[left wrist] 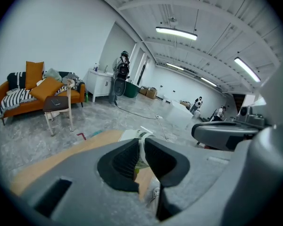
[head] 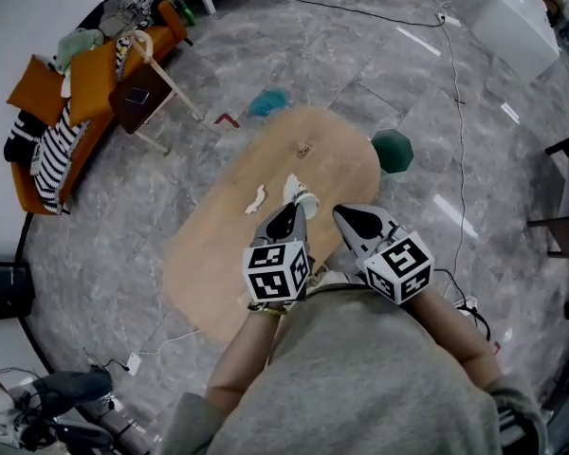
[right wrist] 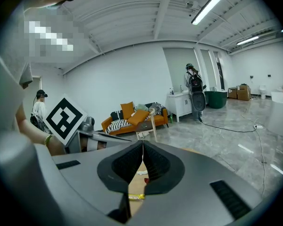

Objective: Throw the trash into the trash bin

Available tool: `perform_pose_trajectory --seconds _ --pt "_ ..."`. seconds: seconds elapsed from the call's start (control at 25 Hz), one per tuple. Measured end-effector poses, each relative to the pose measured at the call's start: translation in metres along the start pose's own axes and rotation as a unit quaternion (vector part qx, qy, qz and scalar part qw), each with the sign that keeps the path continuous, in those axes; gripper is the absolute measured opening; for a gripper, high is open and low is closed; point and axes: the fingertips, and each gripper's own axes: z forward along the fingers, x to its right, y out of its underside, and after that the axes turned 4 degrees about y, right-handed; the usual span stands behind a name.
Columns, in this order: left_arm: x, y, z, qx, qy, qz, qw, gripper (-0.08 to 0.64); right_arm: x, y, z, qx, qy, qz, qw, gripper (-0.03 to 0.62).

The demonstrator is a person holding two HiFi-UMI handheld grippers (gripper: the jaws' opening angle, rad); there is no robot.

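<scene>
A light oval wooden table (head: 218,254) stands below me. My left gripper (head: 299,207) is over its near right part, shut on a crumpled white piece of trash (head: 301,191). In the left gripper view that white and green trash (left wrist: 142,136) is pinched between the dark pads of the left gripper (left wrist: 140,149). A white paper scrap (head: 255,198) and a small crumb-like bit (head: 303,148) lie on the tabletop. The dark green trash bin (head: 392,150) stands on the floor off the table's far right edge. My right gripper (head: 341,213) (right wrist: 142,147) is beside the left one, shut and empty.
An orange sofa (head: 47,93) with cushions and clothes and a wooden chair (head: 150,88) stand at the left. A teal object (head: 267,102) lies on the floor beyond the table. Cables (head: 455,112) cross the grey floor. A person with a backpack (right wrist: 194,86) stands far off.
</scene>
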Motion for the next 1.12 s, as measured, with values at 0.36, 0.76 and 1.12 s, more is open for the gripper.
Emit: perform_pose_trajectory --seconds 0.36,0.76,1.12 --pt "0.029 -0.002 0.028 -0.001 -0.008 -0.011 0.9999 0.051 0.042 -0.001 -0.013 0.004 -0.008 0.007 1.0 0.009" --pt "0.062 -0.014 0.067 0.0 -0.019 -0.013 0.9997 0.051 0.104 -0.006 -0.027 0.004 -0.014 0.014 1.0 0.009" --pt "0.087 -0.024 0.101 -0.008 -0.024 -0.01 0.9996 0.051 0.151 -0.012 -0.032 0.005 -0.019 0.022 1.0 0.009"
